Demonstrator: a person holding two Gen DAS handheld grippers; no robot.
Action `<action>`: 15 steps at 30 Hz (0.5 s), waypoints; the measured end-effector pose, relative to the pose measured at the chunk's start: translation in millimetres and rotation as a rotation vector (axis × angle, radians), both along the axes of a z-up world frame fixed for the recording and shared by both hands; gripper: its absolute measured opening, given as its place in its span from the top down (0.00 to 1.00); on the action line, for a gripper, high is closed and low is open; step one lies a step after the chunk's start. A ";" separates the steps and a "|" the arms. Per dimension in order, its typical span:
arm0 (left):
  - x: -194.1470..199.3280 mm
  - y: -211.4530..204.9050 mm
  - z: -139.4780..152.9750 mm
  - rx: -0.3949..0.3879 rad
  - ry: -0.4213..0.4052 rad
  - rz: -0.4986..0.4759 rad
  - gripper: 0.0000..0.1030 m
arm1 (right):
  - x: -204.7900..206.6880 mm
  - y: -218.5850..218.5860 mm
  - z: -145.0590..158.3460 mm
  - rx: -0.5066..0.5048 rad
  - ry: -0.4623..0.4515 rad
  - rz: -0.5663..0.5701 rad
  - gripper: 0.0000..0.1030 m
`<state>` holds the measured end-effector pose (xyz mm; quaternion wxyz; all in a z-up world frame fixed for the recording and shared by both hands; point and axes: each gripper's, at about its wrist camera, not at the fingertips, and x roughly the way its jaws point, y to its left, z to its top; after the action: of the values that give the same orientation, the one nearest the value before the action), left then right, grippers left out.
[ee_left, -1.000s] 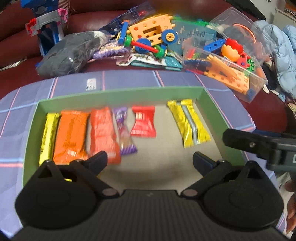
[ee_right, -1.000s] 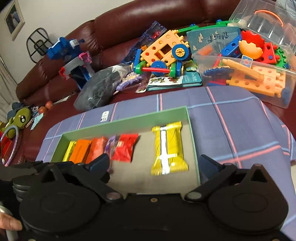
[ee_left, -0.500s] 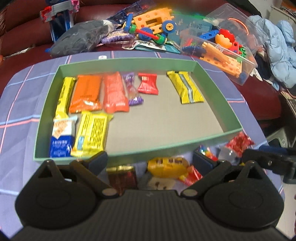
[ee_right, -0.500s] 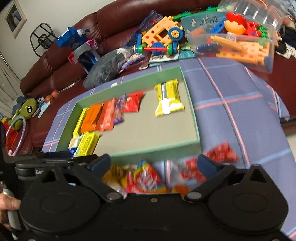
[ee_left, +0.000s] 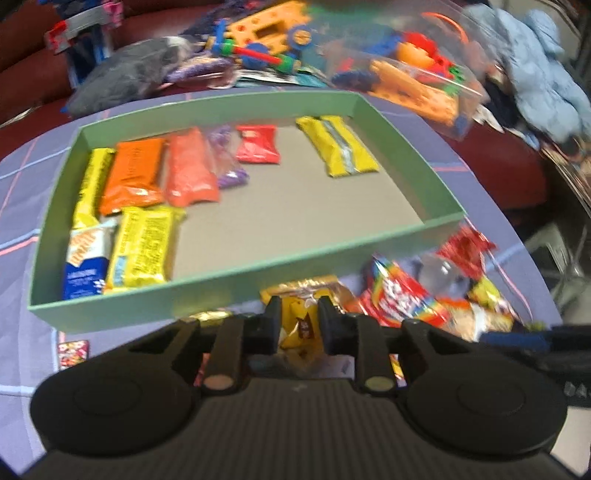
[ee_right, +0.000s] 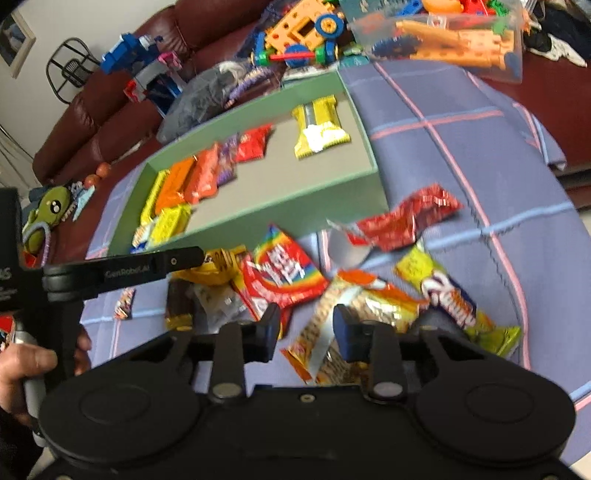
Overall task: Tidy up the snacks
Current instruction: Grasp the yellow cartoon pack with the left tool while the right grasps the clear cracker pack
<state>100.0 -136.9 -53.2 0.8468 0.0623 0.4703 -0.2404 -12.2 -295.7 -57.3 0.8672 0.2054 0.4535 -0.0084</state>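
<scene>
Behind my counter (ee_right: 461, 122), under its purple checked cloth, runs a dark red leather sofa (ee_right: 122, 107) heaped with construction toys (ee_right: 306, 29) and a clear bin of toy parts (ee_left: 417, 81).

On the cloth I see the green tray (ee_left: 236, 288). Along its far wall lie a yellow bar (ee_left: 92, 181), an orange packet (ee_left: 135, 173), a red-orange packet (ee_left: 190, 170), a purple candy (ee_left: 227, 162), a small red packet (ee_left: 258, 144) and, apart to the right, a yellow packet with a silver stripe (ee_left: 338, 146). In the near left corner a blue-and-white bar (ee_left: 86, 258) touches a yellow wrapper (ee_left: 144, 251).

Loose snacks lie just in front of the tray: a rainbow bag (ee_right: 277, 269), a red crinkled wrapper (ee_right: 406, 218) and an orange-and-silver packet (ee_right: 354, 310).

My left gripper (ee_left: 298, 314) has its fingers narrowed around a yellow-gold packet (ee_left: 301, 299); I cannot tell if they pinch it. My right gripper (ee_right: 306, 328) hovers with its fingers narrow but apart over the orange-and-silver packet.
</scene>
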 end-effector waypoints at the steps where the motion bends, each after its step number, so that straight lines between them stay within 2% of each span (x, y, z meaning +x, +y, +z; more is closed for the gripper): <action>1: -2.8 -2.0 -3.4 0.006 0.018 -0.016 0.82 | -1.1 0.3 -2.8 -0.003 0.004 0.002 0.73; 3: -9.8 -4.5 -13.1 0.024 0.047 -0.035 0.83 | -3.9 -0.4 -6.2 -0.003 0.007 0.002 0.75; 6: -22.2 -4.0 -18.5 0.042 0.015 -0.054 0.82 | -9.1 -3.3 -8.2 0.000 0.005 0.002 0.76; 11: -20.9 5.6 -16.3 0.004 0.071 -0.045 0.83 | -18.0 -8.9 -11.7 0.011 0.003 -0.004 0.76; 13: -22.1 11.0 -10.0 -0.027 0.069 -0.038 0.82 | -19.3 -9.9 -8.1 0.035 -0.004 -0.010 0.75; 15: -20.5 13.4 -4.9 -0.032 0.052 -0.024 0.77 | -22.8 -11.5 -3.6 0.049 -0.016 -0.021 0.74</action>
<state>79.5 -123.5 -58.1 0.8323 0.0482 0.4874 -0.2597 -35.0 -307.2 -60.9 0.8654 0.2311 0.4446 -0.0047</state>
